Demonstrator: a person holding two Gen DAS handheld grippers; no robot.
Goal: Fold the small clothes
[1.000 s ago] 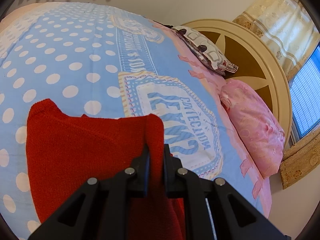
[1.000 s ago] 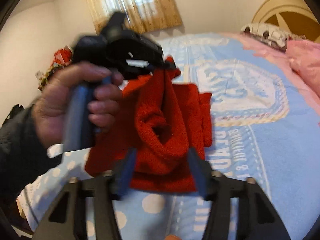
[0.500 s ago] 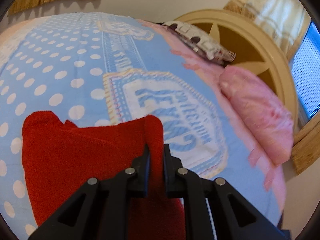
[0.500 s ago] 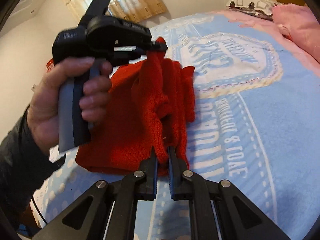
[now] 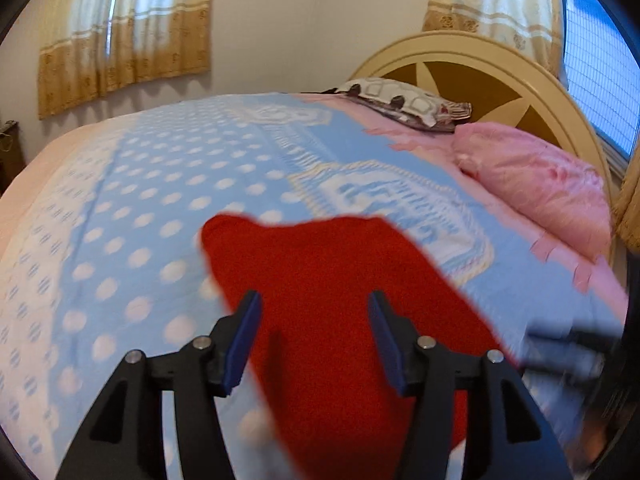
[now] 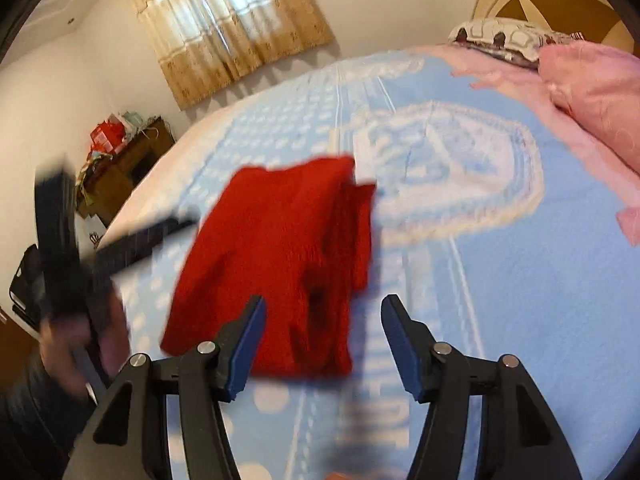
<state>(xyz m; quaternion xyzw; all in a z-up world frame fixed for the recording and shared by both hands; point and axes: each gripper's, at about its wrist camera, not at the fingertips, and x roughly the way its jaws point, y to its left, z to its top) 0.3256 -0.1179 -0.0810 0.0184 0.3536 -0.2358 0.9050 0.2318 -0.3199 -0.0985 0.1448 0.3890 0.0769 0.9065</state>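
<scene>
A red knit garment [image 5: 332, 300] lies folded on the blue polka-dot bedspread [image 5: 152, 208]. My left gripper [image 5: 314, 316] is open and empty just above its near part. In the right wrist view the garment [image 6: 280, 264] lies as a folded rectangle with a narrower layer along its right side. My right gripper [image 6: 322, 320] is open and empty above its near edge. The left gripper and the hand holding it [image 6: 76, 272] show blurred at the left of that view.
A pink pillow [image 5: 536, 184] and a patterned pillow [image 5: 404, 100] lie by the round cream headboard [image 5: 500, 64]. A wooden cabinet with bags [image 6: 120, 160] stands beyond the bed's far side. Curtains [image 6: 224, 24] hang on the wall.
Both grippers were shut on the red garment half a second ago; now both have opened and let go. The garment has dropped flat onto the bed and both grippers have pulled back.
</scene>
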